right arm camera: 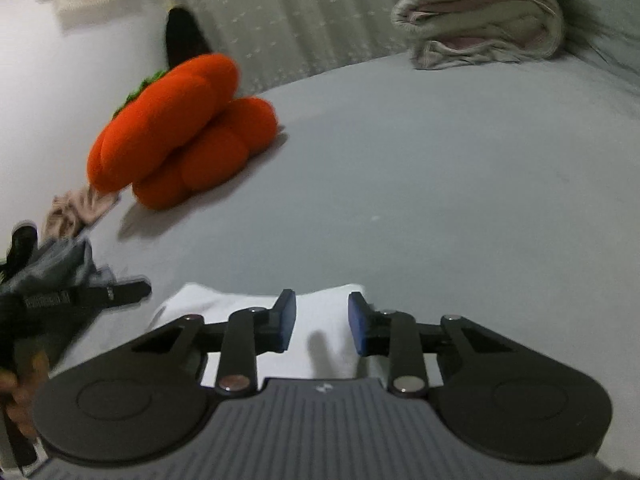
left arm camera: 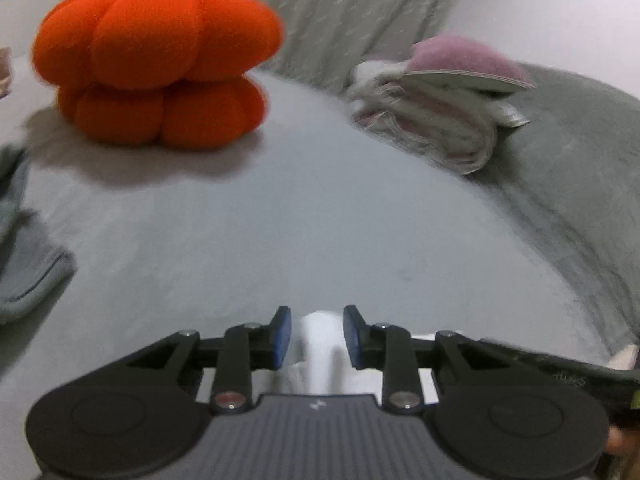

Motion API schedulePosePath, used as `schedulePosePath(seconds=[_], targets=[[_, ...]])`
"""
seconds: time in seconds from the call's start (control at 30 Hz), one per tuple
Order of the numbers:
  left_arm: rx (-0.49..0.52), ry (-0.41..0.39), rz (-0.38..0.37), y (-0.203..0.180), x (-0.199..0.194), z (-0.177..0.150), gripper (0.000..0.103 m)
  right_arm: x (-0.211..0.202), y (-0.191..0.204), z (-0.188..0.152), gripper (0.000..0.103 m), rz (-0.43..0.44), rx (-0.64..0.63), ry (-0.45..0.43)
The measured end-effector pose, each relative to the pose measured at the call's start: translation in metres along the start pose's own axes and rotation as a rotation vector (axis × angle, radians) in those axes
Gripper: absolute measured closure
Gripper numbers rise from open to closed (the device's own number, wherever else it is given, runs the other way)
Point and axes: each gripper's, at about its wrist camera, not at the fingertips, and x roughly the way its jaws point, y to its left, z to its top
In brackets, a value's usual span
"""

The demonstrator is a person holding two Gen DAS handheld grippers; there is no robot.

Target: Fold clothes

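Observation:
A white garment (left arm camera: 320, 332) lies on the grey bed sheet (left arm camera: 320, 220), right under my left gripper (left arm camera: 317, 336). That gripper is open, its blue pads (left arm camera: 282, 336) standing on either side of a raised fold of the white cloth. In the right wrist view the same white garment (right arm camera: 320, 320) spreads flat beneath my right gripper (right arm camera: 322, 326), which is also open and grips nothing. Most of the garment is hidden under the two tools.
An orange pumpkin plush (left arm camera: 156, 64) sits at the back left. A folded pink-and-white pile (left arm camera: 436, 100) rests at the back right by a grey blanket (left arm camera: 580, 184). A grey garment (right arm camera: 60, 260) and a beige one (right arm camera: 76, 212) lie left. A hand (right arm camera: 16, 392) shows at the edge.

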Motion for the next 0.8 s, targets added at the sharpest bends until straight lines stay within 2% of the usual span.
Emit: schedulePosePath(seconds=[0.17,0.2,0.23,0.27,0.3,0.37,0.5,0.57,0.67,0.8], targets=[[0.052,0.083,0.017,-0.008,0.026,-0.012,0.078,0.021,0.006,-0.008,0.074,-0.017,-0.064,0.065],[0.062,0.099,0.021,-0.010,0.031,-0.014,0.083,0.022,0.005,-0.009,0.076,-0.037,-0.070,0.070],[0.072,0.116,0.024,-0.011,0.037,-0.016,0.094,0.024,0.003,-0.010,0.075,-0.057,-0.076,0.075],[0.071,0.127,0.029,-0.011,0.040,-0.018,0.098,0.025,0.001,-0.011,0.070,-0.076,-0.073,0.088],[0.051,0.129,0.032,-0.007,0.041,-0.016,0.100,0.026,-0.005,-0.011,0.070,-0.073,-0.055,0.098],[0.018,0.133,0.020,-0.003,0.040,-0.014,0.100,0.025,-0.008,-0.012,0.070,-0.057,-0.033,0.095],[0.004,0.120,0.021,-0.007,0.035,-0.009,0.100,0.017,-0.001,-0.008,0.069,-0.079,-0.065,0.091],[0.008,0.102,0.024,-0.009,0.025,-0.007,0.100,0.006,-0.002,-0.001,0.068,-0.086,-0.033,0.065],[0.034,0.082,0.009,-0.013,0.009,-0.007,0.100,-0.013,0.000,0.004,0.067,-0.024,-0.029,0.027],[0.070,0.104,-0.053,-0.019,-0.003,-0.021,0.100,-0.021,0.016,-0.004,0.079,0.028,-0.100,0.085]])
